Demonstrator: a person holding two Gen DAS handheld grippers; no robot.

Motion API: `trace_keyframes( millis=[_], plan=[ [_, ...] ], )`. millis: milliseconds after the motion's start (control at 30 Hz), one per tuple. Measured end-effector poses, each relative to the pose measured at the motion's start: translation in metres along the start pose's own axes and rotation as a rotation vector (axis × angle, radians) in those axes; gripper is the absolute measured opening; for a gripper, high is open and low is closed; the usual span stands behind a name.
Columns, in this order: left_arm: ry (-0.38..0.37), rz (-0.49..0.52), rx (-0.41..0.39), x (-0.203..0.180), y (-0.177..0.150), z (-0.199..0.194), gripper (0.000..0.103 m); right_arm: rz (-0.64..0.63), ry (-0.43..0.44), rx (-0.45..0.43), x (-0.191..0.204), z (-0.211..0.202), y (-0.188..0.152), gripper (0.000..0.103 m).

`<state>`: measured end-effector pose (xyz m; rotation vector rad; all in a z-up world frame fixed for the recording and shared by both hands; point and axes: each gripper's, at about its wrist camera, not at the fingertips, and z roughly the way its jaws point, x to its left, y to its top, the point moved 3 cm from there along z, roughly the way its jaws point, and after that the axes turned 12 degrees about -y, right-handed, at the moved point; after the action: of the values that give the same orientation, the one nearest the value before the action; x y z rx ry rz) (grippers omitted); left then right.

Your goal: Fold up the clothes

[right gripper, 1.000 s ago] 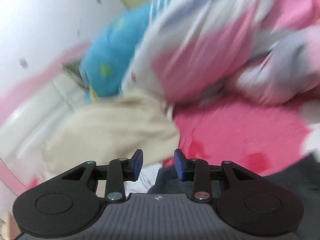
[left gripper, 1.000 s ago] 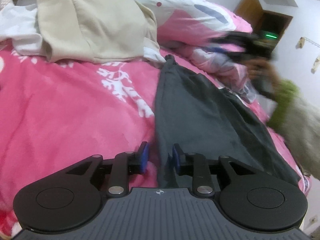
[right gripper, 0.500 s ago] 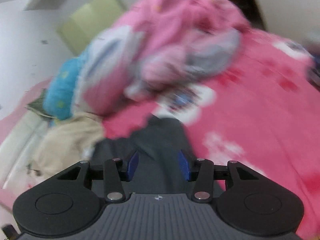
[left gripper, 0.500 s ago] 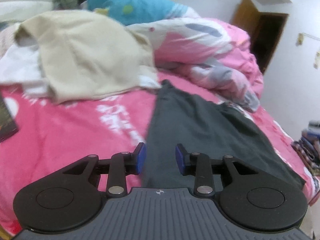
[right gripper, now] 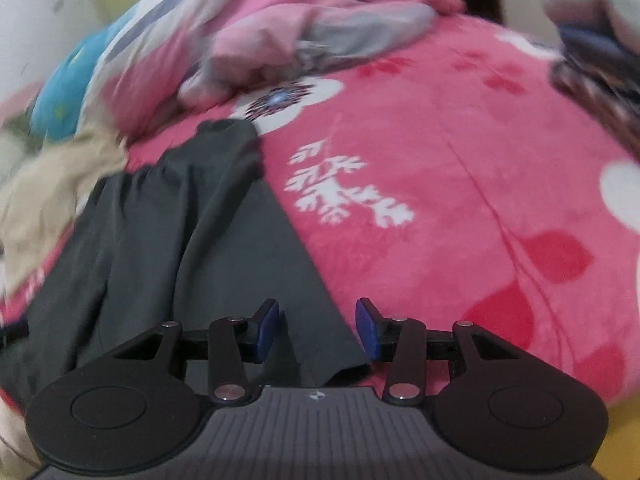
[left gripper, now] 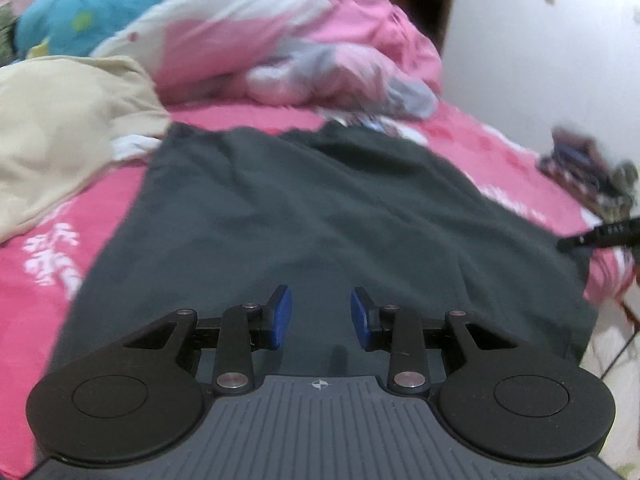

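Left gripper (left gripper: 320,316): blue pads parted, nothing held, poised above the near hem of the dark grey garment (left gripper: 312,216).
Right gripper (right gripper: 316,326): pads likewise parted and empty, straddling the garment's (right gripper: 192,240) right edge at its near corner.
Garment: laid long and narrow on the pink blanket (right gripper: 460,200), far end toward 12 o'clock; whether already folded once cannot be told.
Beige garment (left gripper: 60,120): noted at 10 o'clock.
Crumpled quilt (left gripper: 280,40): noted at 12.
Handling note: near corners are best pinched together, hem kept taut.
Change over one second: left view is swung rightward onto the cloth; right gripper is dropped to the edge.
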<state>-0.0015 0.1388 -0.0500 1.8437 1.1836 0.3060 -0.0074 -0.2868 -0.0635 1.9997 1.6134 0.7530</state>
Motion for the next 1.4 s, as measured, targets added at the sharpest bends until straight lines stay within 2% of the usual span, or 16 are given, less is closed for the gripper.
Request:
trace_keyframes(
  millis=[33, 100, 133, 167, 267, 367, 533, 633, 767, 933, 1067, 1133, 1200, 1267, 1400],
  plan=[
    [-0.007, 0.012, 0.010, -0.004, -0.001, 0.004, 0.032, -0.051, -0.009, -0.015, 0.005, -0.001, -0.003, 0.037],
    [-0.015, 0.038, 0.026, -0.012, -0.002, 0.010, 0.032, -0.151, -0.053, -0.051, 0.012, -0.003, -0.010, 0.012],
    [-0.012, 0.054, 0.034, -0.016, -0.002, 0.014, 0.032, -0.173, -0.071, -0.071, 0.013, -0.005, -0.011, 0.010],
    [-0.008, 0.068, 0.043, -0.019, -0.002, 0.018, 0.032, -0.163, -0.072, -0.088, 0.010, -0.010, -0.010, 0.003],
    [0.023, 0.098, 0.091, -0.020, -0.005, 0.031, 0.032, -0.097, -0.090, -0.164, -0.009, -0.025, -0.002, 0.003],
    [0.039, 0.084, 0.131, -0.014, -0.009, 0.037, 0.032, -0.042, -0.127, -0.208, -0.031, -0.033, 0.005, 0.003],
    [0.041, 0.057, 0.146, -0.006, -0.012, 0.036, 0.032, 0.081, -0.198, -0.163, -0.074, -0.006, -0.001, 0.003],
    [0.052, 0.056, 0.152, -0.005, -0.011, 0.034, 0.032, 0.135, -0.248, -0.166, -0.092, -0.006, -0.002, 0.003],
    [0.062, 0.087, 0.113, -0.016, -0.002, 0.023, 0.032, 0.204, -0.169, -0.194, -0.098, -0.026, 0.002, 0.005],
    [-0.168, 0.212, 0.138, -0.083, 0.007, 0.038, 0.033, 0.279, 0.031, -0.129, -0.099, -0.029, 0.007, 0.009],
    [-0.365, 0.321, 0.169, -0.140, 0.013, 0.052, 0.036, 0.283, 0.008, -0.075, -0.100, -0.019, 0.010, 0.032],
    [-0.416, 0.394, 0.212, -0.169, 0.005, 0.064, 0.036, 0.292, -0.001, -0.058, -0.102, -0.018, 0.009, 0.033],
    [-0.408, 0.460, 0.241, -0.187, -0.007, 0.075, 0.037, 0.275, -0.007, -0.076, -0.102, -0.026, 0.005, 0.034],
    [-0.374, 0.479, 0.263, -0.196, -0.015, 0.085, 0.037, 0.240, -0.015, -0.104, -0.100, -0.035, 0.000, 0.035],
    [-0.305, 0.408, 0.241, -0.190, -0.013, 0.093, 0.035, 0.104, -0.054, -0.159, -0.094, -0.051, -0.010, 0.035]
  ],
)
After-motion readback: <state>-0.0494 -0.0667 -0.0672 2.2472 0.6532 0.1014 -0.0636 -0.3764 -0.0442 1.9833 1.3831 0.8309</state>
